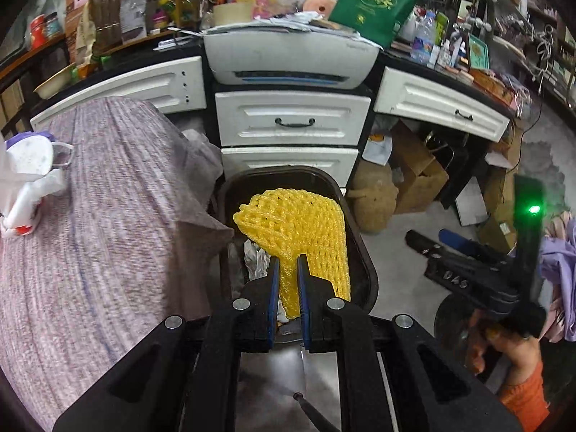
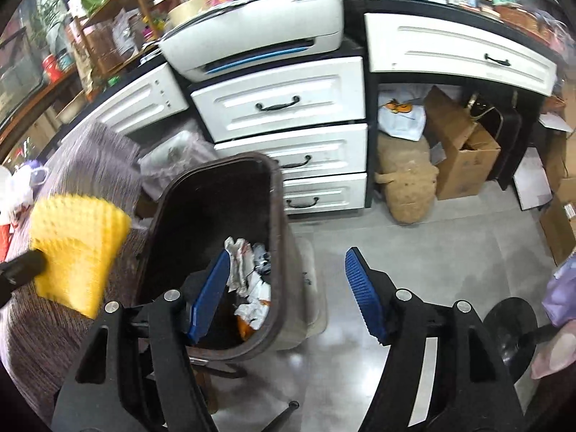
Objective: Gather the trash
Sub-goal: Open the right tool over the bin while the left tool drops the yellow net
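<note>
My left gripper (image 1: 288, 262) is shut on the lower end of a yellow foam fruit net (image 1: 295, 223). The net hangs over the mouth of a dark brown bin (image 1: 367, 262). In the right wrist view the yellow net (image 2: 77, 248) shows blurred at the left, beside the bin (image 2: 277, 216). Crumpled white wrappers (image 2: 248, 280) lie inside the bin. My right gripper (image 2: 288, 253) is open above the bin's right rim and the grey floor, with nothing between its blue pads. From the left wrist view the right gripper (image 1: 428, 237) is off to the right, held by a hand (image 1: 522, 352) in an orange sleeve.
A table under a pinkish-grey cloth (image 1: 108, 234) stands left of the bin, with white wrappers and a mask (image 1: 28, 165) on it. White drawers (image 1: 291, 118) and a printer (image 1: 288, 57) stand behind. Cardboard boxes (image 2: 464, 154) and a black chair base (image 2: 514, 327) sit on the right.
</note>
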`<move>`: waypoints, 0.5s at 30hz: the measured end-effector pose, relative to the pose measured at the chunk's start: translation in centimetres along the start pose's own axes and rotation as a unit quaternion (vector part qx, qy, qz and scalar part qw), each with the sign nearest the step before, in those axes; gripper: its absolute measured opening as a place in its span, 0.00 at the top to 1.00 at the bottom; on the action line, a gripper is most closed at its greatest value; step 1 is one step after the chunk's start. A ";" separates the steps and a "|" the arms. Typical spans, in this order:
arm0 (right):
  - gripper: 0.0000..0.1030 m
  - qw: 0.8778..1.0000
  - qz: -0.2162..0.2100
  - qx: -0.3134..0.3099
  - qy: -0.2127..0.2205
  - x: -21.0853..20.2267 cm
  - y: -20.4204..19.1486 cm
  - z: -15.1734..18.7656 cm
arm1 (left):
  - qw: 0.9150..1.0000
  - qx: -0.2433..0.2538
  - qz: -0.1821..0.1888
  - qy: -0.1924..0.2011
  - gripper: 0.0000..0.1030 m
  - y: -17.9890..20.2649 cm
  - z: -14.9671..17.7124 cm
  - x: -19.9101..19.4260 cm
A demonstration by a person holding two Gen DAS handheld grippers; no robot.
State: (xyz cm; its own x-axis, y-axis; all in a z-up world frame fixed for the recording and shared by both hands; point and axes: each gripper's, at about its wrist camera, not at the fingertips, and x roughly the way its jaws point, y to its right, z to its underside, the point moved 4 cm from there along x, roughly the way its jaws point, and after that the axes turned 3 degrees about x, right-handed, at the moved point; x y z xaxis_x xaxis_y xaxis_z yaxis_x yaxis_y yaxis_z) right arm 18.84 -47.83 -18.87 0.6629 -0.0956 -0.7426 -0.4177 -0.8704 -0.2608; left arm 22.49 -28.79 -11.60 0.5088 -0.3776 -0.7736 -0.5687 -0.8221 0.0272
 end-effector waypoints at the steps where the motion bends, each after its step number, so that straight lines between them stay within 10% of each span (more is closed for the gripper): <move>1: 0.35 1.000 0.003 0.000 0.001 -0.2 0.3 0.0 | 1.000 0.003 -0.003 -0.005 0.90 0.2 -0.1 0.5; 13: 0.35 1.000 0.009 0.012 -0.002 -0.3 2.1 0.2 | 0.998 0.010 -0.017 -0.052 0.88 1.1 0.1 5.0; 15: 0.35 1.000 0.009 0.013 -0.002 -0.3 2.1 0.2 | 0.998 0.006 -0.015 -0.060 0.73 1.2 0.4 5.5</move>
State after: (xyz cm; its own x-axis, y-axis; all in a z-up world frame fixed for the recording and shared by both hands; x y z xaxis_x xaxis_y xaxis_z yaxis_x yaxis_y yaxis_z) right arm 17.62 -49.55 -19.37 0.6527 -0.1102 -0.7496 -0.4463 -0.8554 -0.2628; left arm 24.38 -31.69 -16.03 0.4452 -0.2990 -0.8440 -0.5632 -0.8263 -0.0044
